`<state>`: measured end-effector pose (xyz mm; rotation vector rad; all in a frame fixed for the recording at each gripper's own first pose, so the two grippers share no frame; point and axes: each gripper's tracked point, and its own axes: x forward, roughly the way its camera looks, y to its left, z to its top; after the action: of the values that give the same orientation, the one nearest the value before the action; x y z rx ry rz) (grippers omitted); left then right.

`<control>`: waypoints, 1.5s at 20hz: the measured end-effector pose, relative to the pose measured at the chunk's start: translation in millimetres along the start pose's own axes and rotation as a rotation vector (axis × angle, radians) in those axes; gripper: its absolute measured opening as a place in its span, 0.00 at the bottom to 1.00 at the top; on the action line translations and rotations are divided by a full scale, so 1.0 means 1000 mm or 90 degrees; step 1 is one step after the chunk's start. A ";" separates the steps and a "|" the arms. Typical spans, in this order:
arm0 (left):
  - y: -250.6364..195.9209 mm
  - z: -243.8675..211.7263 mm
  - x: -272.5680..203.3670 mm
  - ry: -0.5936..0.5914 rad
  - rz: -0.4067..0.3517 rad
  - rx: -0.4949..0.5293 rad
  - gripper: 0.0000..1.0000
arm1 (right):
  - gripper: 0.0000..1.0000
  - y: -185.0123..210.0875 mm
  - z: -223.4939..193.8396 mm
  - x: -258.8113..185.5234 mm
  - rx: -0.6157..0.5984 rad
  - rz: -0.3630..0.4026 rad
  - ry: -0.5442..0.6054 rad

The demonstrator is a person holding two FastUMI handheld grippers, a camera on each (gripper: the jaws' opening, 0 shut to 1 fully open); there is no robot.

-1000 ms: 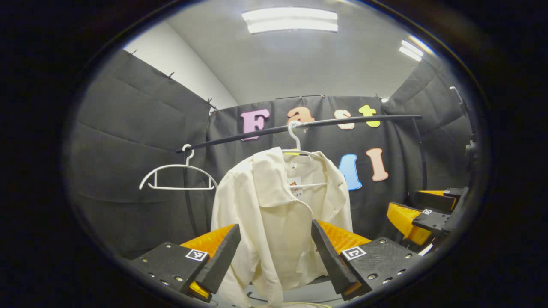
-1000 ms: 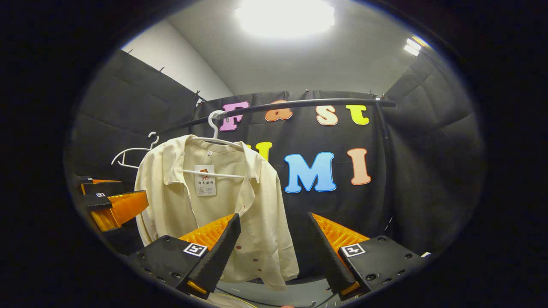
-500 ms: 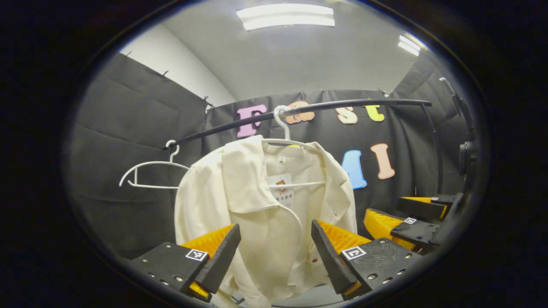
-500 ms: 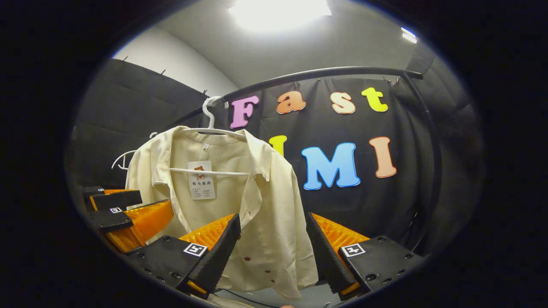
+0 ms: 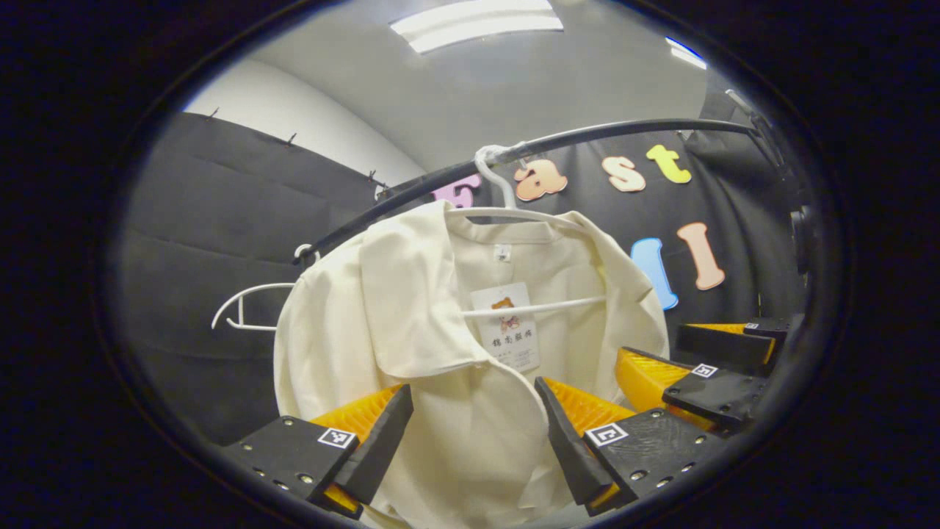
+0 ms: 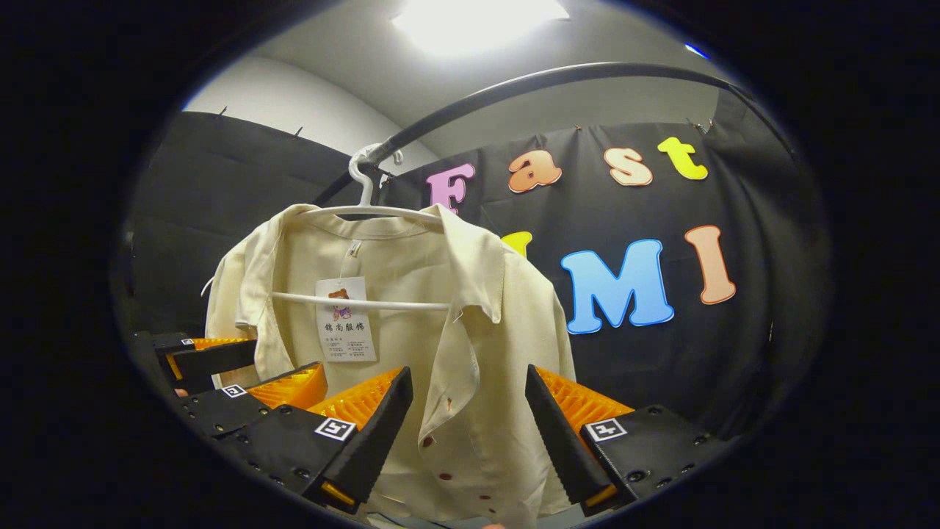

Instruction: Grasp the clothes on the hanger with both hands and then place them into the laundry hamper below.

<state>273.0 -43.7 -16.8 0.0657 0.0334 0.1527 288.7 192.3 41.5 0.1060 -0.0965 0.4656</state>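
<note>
A cream shirt (image 5: 411, 323) (image 6: 477, 345) with a paper tag hangs open-fronted on a white hanger (image 5: 499, 213) (image 6: 367, 213) hooked over a black rail (image 5: 587, 136) (image 6: 514, 84). My left gripper (image 5: 474, 433) is open just in front of the shirt's left front panel, cloth showing between its fingers. My right gripper (image 6: 470, 430) is open before the shirt's right front edge with its dark buttons. In the left gripper view the right gripper (image 5: 698, 367) sits at the right beside the shirt. In the right gripper view the left gripper (image 6: 242, 375) sits at the lower left.
An empty white hanger (image 5: 246, 312) hangs on the same rail to the left of the shirt. The rail's upright bends down at the far right (image 5: 764, 139). Black cloth walls close the booth on three sides.
Both grippers have moved closer to the shirt and up, so it looms larger and the rail sits higher. Both stay open. The shirt hangs unmoved on its hanger.
</note>
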 end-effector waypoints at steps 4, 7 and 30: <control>0.010 -0.006 0.017 0.003 0.039 0.011 0.98 | 0.98 0.000 -0.010 0.029 0.003 0.003 0.007; 0.013 -0.008 0.020 0.002 0.055 0.024 0.96 | 0.97 -0.004 -0.015 0.041 0.013 -0.018 0.011; 0.108 0.040 -0.030 -0.038 0.162 0.050 0.01 | 0.07 -0.082 0.042 0.027 -0.078 -0.206 -0.041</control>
<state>228.8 55.5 31.3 0.1535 -0.0289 0.4036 347.2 126.2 79.6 0.0156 -0.1682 0.1328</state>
